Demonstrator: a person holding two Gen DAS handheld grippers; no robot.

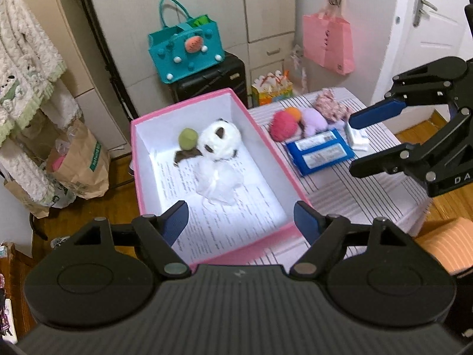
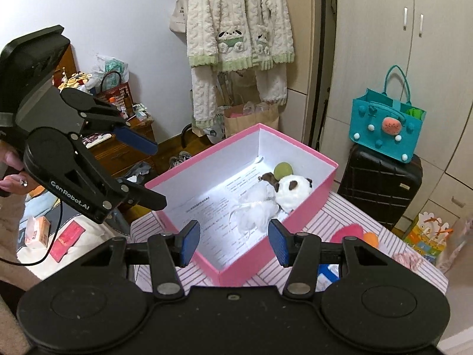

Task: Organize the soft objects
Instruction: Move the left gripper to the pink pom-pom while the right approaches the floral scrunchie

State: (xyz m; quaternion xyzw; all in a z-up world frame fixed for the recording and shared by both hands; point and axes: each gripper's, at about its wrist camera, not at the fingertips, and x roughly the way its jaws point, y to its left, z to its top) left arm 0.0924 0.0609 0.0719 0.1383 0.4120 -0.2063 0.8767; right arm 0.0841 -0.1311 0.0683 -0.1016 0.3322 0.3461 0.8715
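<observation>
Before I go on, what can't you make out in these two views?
- Print on the paper lining the box: too small, glared, both views.
- Blue pack: right wrist view, hidden behind the right tool.
- Pink toy: cut by the box wall in the right view.
- Bag contents: too dim.

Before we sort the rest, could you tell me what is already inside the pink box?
The pink box holds a white panda plush, a green ball and a white mesh pouf on printed paper. Anything beneath them is covered.

Beige wardrobe [image 1: 207,6], white door [image 1: 431,29], wooden floor [image 1: 88,213], black suitcase [image 2: 380,186].
</observation>
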